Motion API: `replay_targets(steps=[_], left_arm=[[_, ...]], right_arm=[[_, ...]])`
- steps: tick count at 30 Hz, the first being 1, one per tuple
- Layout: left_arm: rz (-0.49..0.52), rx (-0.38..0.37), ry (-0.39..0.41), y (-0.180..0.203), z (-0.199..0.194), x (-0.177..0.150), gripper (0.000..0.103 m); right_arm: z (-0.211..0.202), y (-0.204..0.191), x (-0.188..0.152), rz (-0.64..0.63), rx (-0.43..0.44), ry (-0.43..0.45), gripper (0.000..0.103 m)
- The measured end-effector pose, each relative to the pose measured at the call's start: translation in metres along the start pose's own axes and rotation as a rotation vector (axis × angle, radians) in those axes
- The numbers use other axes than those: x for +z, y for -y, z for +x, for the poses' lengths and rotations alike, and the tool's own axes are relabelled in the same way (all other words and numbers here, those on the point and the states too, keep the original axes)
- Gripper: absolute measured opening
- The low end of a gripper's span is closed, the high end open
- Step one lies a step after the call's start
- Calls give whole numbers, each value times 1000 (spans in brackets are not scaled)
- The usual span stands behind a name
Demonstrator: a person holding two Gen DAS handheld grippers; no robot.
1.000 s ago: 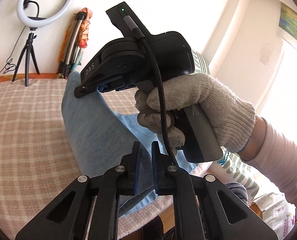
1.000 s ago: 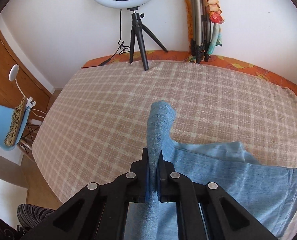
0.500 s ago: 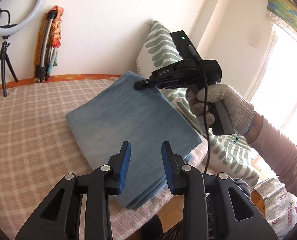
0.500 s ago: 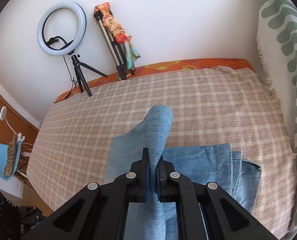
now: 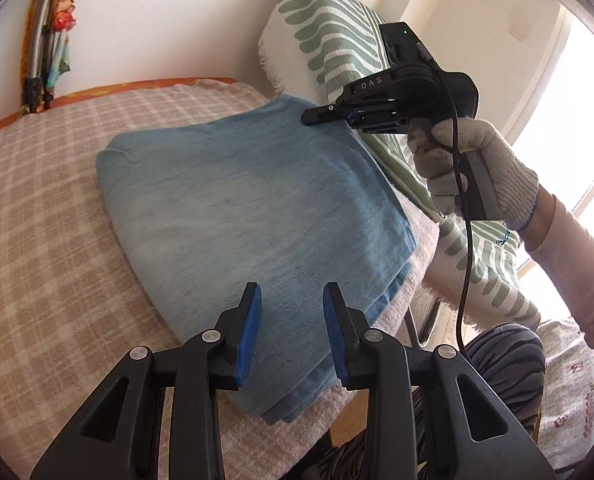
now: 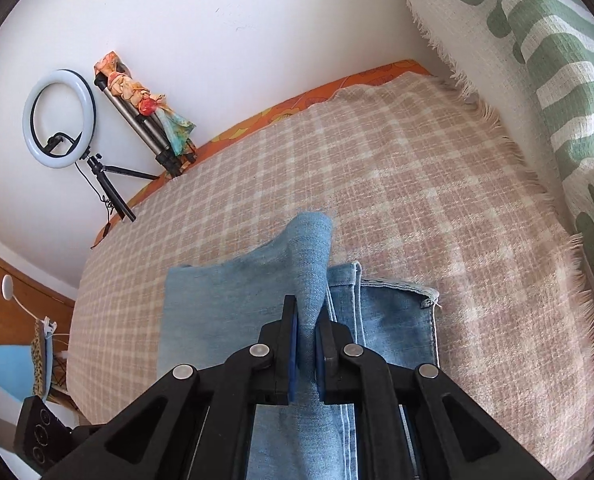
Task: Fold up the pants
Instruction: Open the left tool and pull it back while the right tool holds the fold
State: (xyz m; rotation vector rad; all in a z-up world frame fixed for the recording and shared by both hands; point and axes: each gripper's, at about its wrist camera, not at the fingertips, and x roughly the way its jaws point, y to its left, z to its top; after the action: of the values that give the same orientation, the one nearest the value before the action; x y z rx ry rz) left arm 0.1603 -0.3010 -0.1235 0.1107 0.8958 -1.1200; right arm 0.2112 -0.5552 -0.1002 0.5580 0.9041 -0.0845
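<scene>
The blue denim pants (image 5: pixel 249 208) lie folded in a stack on the checked blanket (image 5: pixel 37 240). My left gripper (image 5: pixel 292 320) is open and empty, just above the near edge of the stack. My right gripper (image 6: pixel 307 340) is shut on the top layer of the pants (image 6: pixel 305 264) and pinches a fold of it upward at the far right corner. In the left wrist view the right gripper (image 5: pixel 329 114) sits at that far corner, held by a gloved hand (image 5: pixel 473 168). Lower layers with a hem (image 6: pixel 397 312) show to the right of the pinched fold.
A green-and-white patterned cushion (image 5: pixel 337 40) stands against the wall just behind the pants, also in the right wrist view (image 6: pixel 557 80). A ring light on a tripod (image 6: pixel 61 120) and a folded stand (image 6: pixel 149 120) are at the far wall. The bed edge (image 5: pixel 337 412) runs near my left gripper.
My left gripper opened and let go of the pants, then drew back toward the near edge. My right gripper carried the top layer across to the cushion side and lowered it, still shut.
</scene>
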Motion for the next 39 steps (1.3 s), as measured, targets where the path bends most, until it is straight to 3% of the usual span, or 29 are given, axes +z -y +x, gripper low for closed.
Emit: replay_targets(steps=[1, 3, 8, 11, 13, 14, 15, 16, 21, 25, 28, 30, 32, 36, 39], left_arm=[[1, 2, -13, 0, 8, -1, 30], [-17, 5, -26, -3, 18, -2, 30], [-39, -4, -20, -7, 22, -1, 30], [-36, -2, -20, -8, 21, 1, 30], [-40, -4, -20, -9, 21, 2, 30], [-40, -2, -20, -9, 21, 1, 30], [-39, -1, -21, -8, 23, 1, 30], [-37, -3, -21, -7, 23, 2, 30], [-23, -32, 2, 8, 25, 14, 30], [38, -48, 11, 26, 26, 17, 30], [65, -42, -28, 28, 39, 13, 30], [69, -32, -50, 26, 48, 9, 30], [56, -34, -56, 21, 52, 6, 30], [62, -29, -47, 22, 51, 2, 30], [83, -13, -43, 26, 52, 1, 30]], right_arm=[[0, 2, -2, 4, 15, -9, 14], [-1, 5, -10, 3, 62, -29, 36], [-12, 10, -43, -31, 102, -71, 41], [-17, 8, -63, -54, 82, -85, 41], [-19, 8, -73, -64, 67, -101, 37], [-20, 8, -77, -64, 56, -103, 29], [-22, 8, -79, -64, 45, -101, 9], [-24, 6, -79, -62, 43, -96, 6], [-40, -11, -73, -129, -68, -52, 2], [-46, 12, -74, -89, -112, -57, 1], [-39, 30, -83, -65, -143, -79, 2], [-36, 32, -82, -74, -167, -85, 12], [-42, 27, -76, -98, -177, -34, 17], [-48, -8, -57, -209, -153, 83, 27], [-32, -36, -42, -282, -142, 122, 35]])
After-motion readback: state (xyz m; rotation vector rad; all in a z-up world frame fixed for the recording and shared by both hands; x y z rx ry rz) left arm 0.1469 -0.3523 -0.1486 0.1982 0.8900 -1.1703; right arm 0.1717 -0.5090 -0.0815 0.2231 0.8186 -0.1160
